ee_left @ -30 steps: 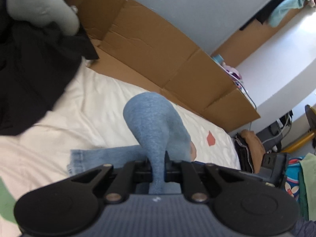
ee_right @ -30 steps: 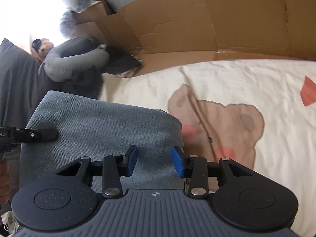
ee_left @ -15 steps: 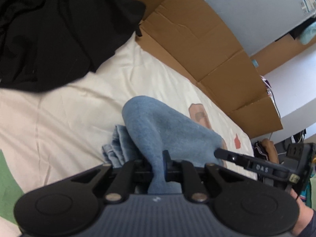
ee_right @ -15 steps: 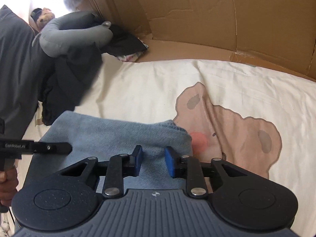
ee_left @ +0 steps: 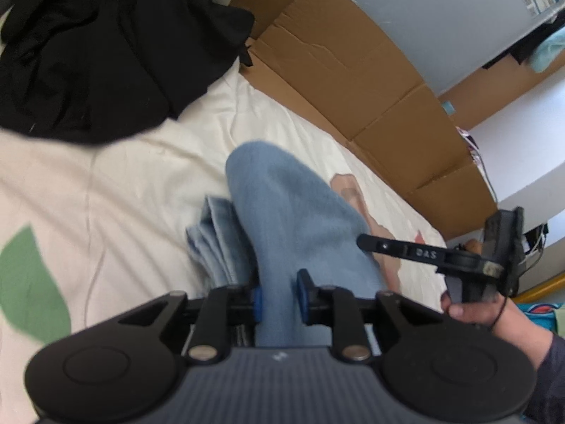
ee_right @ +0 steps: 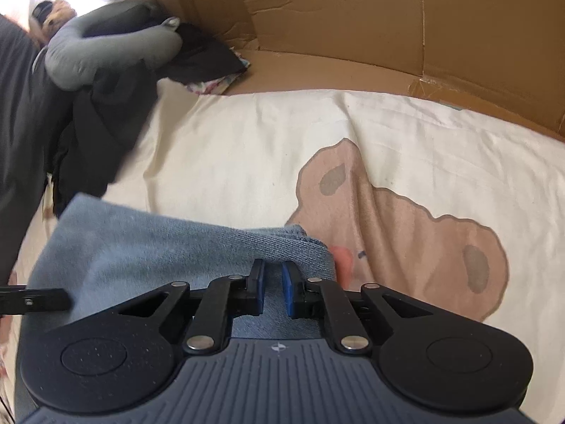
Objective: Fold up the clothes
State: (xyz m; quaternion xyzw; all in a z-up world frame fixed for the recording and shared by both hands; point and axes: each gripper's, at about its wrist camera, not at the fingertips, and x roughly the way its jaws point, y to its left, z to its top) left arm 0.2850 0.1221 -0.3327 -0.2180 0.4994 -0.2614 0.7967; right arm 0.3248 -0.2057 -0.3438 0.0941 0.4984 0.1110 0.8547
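1. Lying on the cream printed bedsheet (ee_right: pixel 247 148), the folded light-blue denim jeans (ee_left: pixel 293 219) sit near both grippers;
2. left gripper (ee_left: pixel 277 295) opening, denim between its jaws;
3. right gripper (ee_right: pixel 272 284) closing on denim; "DAS" shows on its finger.

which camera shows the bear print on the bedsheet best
The right wrist view: the bear print lies almost whole on the cream bedsheet, both ears visible, just beyond the jeans. The left wrist view shows only slivers past the lifted denim.
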